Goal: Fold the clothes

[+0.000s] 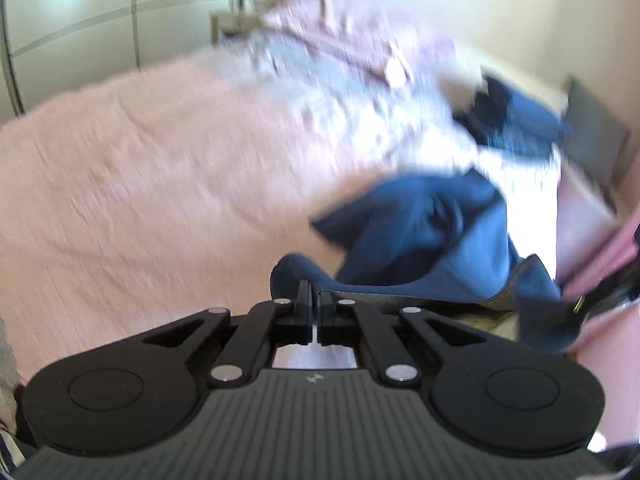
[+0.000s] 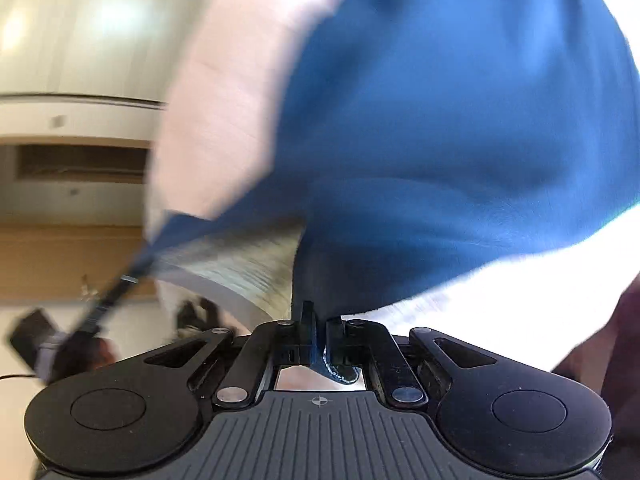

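Observation:
A blue garment [image 1: 420, 236] hangs stretched between my two grippers above a pink bedspread [image 1: 140, 184]. My left gripper [image 1: 315, 300] is shut on an edge of the blue garment, which runs off to the right. My right gripper [image 2: 320, 320] is shut on another edge of the same blue garment [image 2: 440, 120], which fills most of the right wrist view; a bit of cloth pokes out behind the jaws. Both views are blurred by motion.
A heap of other clothes, pale floral and lilac [image 1: 340, 80] with a dark blue piece [image 1: 516, 116], lies at the far side of the bed. A wardrobe [image 1: 100, 12] stands behind. The floor and dark objects [image 2: 60, 344] show in the right wrist view.

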`<state>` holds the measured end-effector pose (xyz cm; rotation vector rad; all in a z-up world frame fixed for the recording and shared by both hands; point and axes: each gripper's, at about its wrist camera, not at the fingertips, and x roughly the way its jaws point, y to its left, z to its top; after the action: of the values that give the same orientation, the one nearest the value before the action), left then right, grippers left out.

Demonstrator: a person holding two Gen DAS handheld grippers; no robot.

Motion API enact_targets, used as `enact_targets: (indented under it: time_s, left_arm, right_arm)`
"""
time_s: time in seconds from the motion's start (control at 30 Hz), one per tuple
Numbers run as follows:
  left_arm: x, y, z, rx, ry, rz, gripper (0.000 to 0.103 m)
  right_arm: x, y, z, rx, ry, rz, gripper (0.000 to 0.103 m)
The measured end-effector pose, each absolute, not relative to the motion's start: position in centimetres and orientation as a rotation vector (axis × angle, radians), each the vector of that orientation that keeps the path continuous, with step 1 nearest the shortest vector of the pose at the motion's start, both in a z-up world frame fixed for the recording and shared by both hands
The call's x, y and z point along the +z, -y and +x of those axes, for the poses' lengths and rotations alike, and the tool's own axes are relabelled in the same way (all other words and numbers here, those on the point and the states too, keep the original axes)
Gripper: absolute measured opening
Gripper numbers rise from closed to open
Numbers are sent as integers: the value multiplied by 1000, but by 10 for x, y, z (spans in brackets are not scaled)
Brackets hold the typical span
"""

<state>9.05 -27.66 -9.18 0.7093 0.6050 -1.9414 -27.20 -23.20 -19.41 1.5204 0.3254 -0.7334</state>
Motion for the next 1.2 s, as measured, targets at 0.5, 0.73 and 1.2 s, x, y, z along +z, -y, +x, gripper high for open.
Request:
enact_targets:
  time_s: [0.5,0.73,1.2]
  left_arm:
    - [167,240,193,-1640,-106,269,0]
    - [246,170,157,-1432,67,336,0]
    - [88,260,-245,-1517,-349,655,0]
  right_arm:
    - [131,381,-114,-259,-139,820,2]
    - [161,404,-45,43,-133,769,2]
    - [13,592,-159,249,-562,858,2]
